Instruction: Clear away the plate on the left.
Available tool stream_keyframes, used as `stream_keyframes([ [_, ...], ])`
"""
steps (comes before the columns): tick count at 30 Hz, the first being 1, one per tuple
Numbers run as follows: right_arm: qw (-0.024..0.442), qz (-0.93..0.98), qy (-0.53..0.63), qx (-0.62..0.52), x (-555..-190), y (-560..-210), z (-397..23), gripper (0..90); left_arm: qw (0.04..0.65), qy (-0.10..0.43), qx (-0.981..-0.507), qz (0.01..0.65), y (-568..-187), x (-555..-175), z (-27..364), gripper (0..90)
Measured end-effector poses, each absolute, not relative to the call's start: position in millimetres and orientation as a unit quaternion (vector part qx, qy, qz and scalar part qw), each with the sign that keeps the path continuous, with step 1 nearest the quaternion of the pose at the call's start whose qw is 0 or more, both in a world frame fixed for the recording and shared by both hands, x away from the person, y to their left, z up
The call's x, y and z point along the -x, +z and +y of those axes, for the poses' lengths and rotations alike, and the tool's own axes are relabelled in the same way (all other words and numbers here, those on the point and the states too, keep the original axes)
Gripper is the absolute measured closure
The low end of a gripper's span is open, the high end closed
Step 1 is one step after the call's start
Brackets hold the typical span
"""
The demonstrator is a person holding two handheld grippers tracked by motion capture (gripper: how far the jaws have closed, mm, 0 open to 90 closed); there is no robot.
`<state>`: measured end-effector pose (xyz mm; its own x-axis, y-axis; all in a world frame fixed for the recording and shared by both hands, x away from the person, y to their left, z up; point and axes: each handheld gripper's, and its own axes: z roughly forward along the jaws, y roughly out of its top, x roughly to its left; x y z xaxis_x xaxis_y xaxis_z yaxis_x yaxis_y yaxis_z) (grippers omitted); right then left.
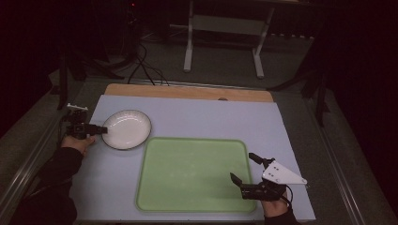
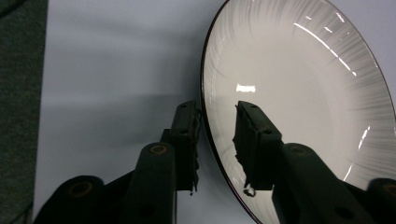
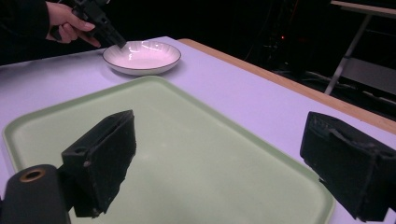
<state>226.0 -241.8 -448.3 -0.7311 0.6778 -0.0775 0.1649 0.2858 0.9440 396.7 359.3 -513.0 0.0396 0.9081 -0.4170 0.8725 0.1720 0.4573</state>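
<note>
On a pale lilac-grey tabletop (image 1: 197,117) edged along its far side by a strip of bare wood, a large rounded-corner green plastic tray (image 1: 192,173) lies empty at the near centre, seemingly the landing place for what comes next. To its far left, well clear of the tray's rim, rests a round white ceramic plate with a thin dark rim (image 1: 127,129). The left gripper (image 1: 99,130) straddles that plate's left edge, one jaw outside and one over the bowl; a sliver of gap shows at the rim, so the grasp looks not quite clenched. The right gripper (image 1: 244,168) hovers over the tray's near right corner, jaws spread wide on nothing, apparently waiting.
</note>
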Motion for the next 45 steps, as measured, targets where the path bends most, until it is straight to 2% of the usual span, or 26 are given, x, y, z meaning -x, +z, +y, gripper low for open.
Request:
stream_keyframes([
  [11,0.241,0.765,0.529,-0.277,-226,-449,-242,10.4,0.316,0.017,-0.633,0.707,-517,-404,359,79.2],
  [28,0.24,0.768,0.525,-0.279,-227,-449,-242,10.6,0.344,-0.051,-0.598,0.722,-525,-408,372,83.7],
  [45,0.24,0.764,0.528,-0.282,-228,-449,-243,10.6,0.346,-0.02,-0.594,0.726,-511,-408,365,85.6],
])
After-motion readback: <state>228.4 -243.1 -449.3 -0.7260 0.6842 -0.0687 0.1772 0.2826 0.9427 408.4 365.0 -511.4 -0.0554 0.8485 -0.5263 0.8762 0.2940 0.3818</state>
